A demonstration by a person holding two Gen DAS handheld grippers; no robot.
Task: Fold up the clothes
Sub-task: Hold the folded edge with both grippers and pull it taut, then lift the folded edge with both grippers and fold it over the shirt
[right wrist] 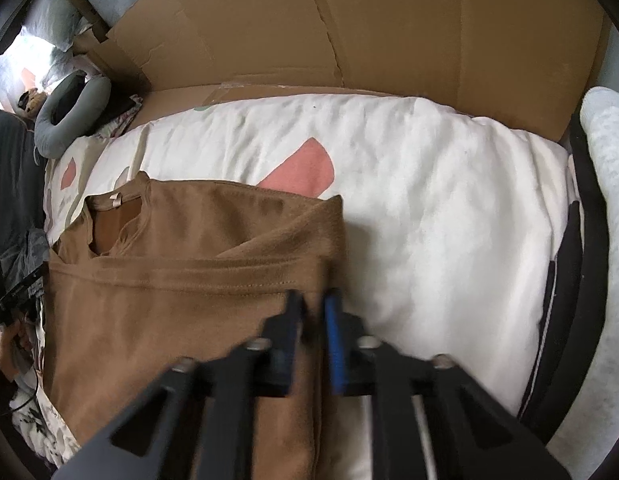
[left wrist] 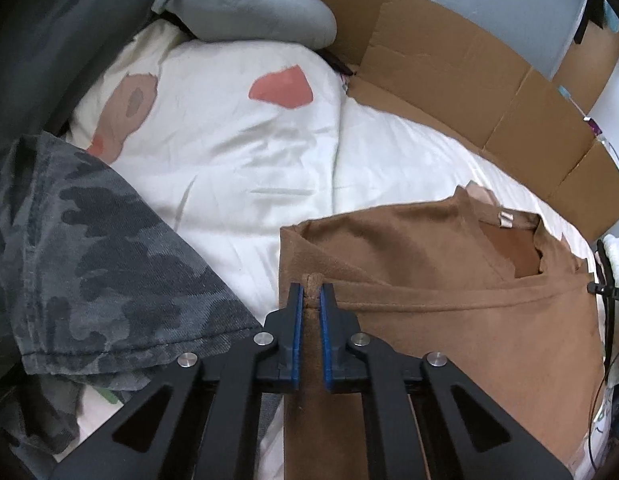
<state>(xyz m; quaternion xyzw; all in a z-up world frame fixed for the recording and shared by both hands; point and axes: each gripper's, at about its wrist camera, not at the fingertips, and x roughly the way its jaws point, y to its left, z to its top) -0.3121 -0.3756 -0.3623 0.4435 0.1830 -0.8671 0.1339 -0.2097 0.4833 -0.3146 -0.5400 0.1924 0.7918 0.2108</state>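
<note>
— Where's the shirt point(left wrist: 449, 292)?

— Lower right of the left view, spread on the white duvet point(left wrist: 237, 152), collar toward the cardboard point(left wrist: 469, 80). The left gripper point(left wrist: 311, 292) pinches its folded edge between the blue pads.

— And the right gripper point(right wrist: 314, 300)?

— Blurred, low centre of its view at the shirt's right edge; the jaws look narrowly parted, but I can't tell if they grip. A camo garment point(left wrist: 89, 248) lies at the left.
</note>
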